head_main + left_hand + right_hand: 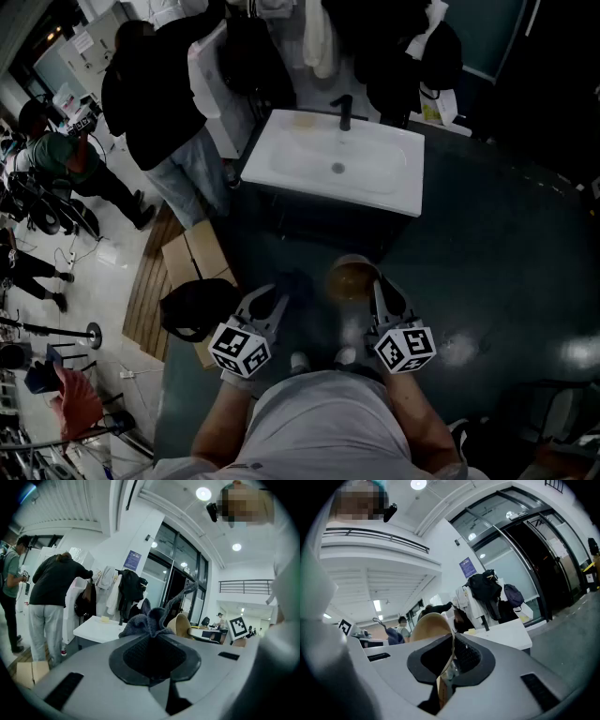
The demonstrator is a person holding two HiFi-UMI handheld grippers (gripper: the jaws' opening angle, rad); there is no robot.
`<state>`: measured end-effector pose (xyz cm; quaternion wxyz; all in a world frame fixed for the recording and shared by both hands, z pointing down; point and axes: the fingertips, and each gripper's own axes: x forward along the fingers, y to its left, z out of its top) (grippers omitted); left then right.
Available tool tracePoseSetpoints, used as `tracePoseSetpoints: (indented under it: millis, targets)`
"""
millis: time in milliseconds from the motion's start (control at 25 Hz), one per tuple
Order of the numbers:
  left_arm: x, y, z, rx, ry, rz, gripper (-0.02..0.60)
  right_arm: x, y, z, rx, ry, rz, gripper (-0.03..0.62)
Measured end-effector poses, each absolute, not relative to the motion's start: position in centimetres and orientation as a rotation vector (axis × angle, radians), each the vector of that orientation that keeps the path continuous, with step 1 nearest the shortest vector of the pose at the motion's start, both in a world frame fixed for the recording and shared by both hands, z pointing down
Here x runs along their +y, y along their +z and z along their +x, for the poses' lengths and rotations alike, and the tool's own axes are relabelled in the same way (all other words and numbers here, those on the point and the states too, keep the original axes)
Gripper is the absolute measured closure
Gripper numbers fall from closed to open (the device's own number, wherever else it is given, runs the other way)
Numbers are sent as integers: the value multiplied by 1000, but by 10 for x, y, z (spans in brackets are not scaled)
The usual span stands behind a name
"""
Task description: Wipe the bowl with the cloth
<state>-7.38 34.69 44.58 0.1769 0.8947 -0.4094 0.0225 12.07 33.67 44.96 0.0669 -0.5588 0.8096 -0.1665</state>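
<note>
Before a white washbasin surface (281,155), over dark floor (487,272), a tan round bowl (352,279) is clamped at its rim by the right gripper (382,298) fingers, while the dark grey cloth (147,623) pinched in the left gripper (274,302) fingers is shown clearly only by the left gripper view.

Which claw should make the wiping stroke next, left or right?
Left. The left claw is shut on the bunched cloth, close beside the bowl. The right claw is shut on the bowl's rim, so it likely just steadies it.
</note>
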Motion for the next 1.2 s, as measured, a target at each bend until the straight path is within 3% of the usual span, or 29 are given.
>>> tracePoseSetpoints:
  millis: [480,1200]
  targets:
    - [344,442,-9,-1184,105,2534,531,331,448,183,2400,-527,-1608,563]
    - [231,464,-14,-1139,112,2551,531,231,467,183,2374,-562,-1626,563]
